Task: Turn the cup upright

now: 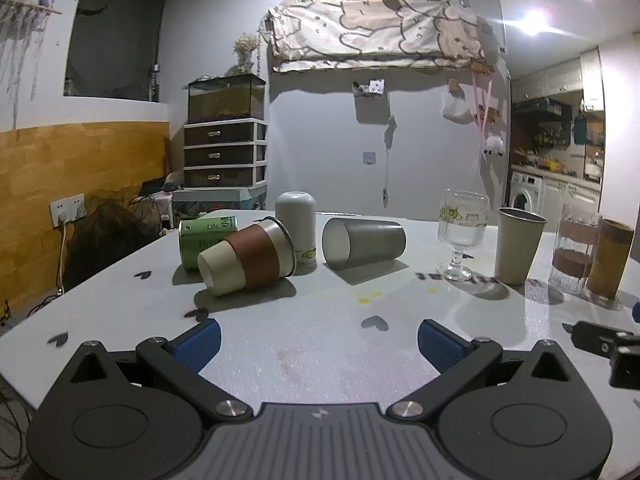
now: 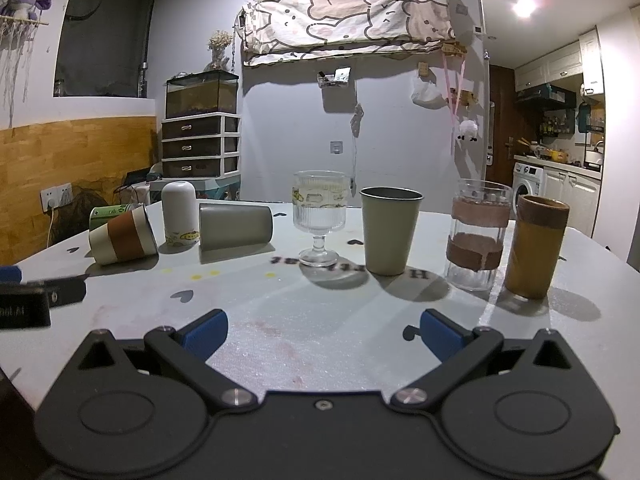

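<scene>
Hovering low over the near edge of the tabletop (image 1: 320,344), both claws spread wide and holding nothing: left claw (image 1: 319,340), right claw (image 2: 323,330). Lying on their sides at the far left: a green can (image 1: 200,236), a cup with a brown band (image 1: 250,260) and a grey cup (image 1: 362,243), with a white cup (image 1: 296,216) standing mouth down between and behind them. Standing already upright to the right: a stemmed glass (image 2: 319,220), a beige cup (image 2: 390,234), a banded glass (image 2: 478,234) and a brown cup (image 2: 536,246).

Probably choosing the grey cup next. Pointing its long axis left to right, mouth apparently facing left and slightly near. Approaching from the near side, closing on the middle of the wall, then lifting slightly and turning the mouth upward. Taking care not to squeeze too near the rim, as a smooth round wall may roll away, and not to knock the white cup just beside.
</scene>
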Action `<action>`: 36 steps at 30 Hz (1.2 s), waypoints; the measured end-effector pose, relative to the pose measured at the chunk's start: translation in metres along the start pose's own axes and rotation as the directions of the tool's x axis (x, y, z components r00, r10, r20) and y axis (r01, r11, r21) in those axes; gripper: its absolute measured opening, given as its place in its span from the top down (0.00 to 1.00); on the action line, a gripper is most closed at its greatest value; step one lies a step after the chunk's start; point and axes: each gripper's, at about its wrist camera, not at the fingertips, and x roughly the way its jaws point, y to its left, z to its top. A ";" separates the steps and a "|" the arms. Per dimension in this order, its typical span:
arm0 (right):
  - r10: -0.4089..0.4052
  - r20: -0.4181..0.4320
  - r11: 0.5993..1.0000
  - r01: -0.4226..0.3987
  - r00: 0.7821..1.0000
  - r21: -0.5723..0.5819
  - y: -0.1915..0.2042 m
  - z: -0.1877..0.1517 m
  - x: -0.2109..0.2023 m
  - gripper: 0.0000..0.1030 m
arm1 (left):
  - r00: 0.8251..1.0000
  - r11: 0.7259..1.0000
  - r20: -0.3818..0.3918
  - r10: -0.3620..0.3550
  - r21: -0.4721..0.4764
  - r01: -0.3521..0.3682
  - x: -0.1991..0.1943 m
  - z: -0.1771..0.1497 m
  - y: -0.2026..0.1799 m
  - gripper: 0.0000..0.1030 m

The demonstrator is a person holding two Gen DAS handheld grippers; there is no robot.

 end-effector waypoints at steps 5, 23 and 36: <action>0.010 0.001 1.000 -0.010 1.000 0.012 -0.003 0.001 -0.001 0.00 | 1.000 0.998 -0.025 -0.017 0.059 0.019 0.018 0.018 0.005 0.00; 0.037 -0.003 0.999 -0.037 0.999 0.026 -0.014 -0.002 0.002 0.00 | 0.977 0.813 -0.075 -0.198 0.545 0.207 0.158 0.106 -0.047 0.02; 0.079 -0.018 0.996 -0.078 0.997 0.052 -0.033 -0.005 0.016 0.00 | 0.957 0.479 -0.288 0.010 0.842 0.248 0.256 0.102 -0.116 0.12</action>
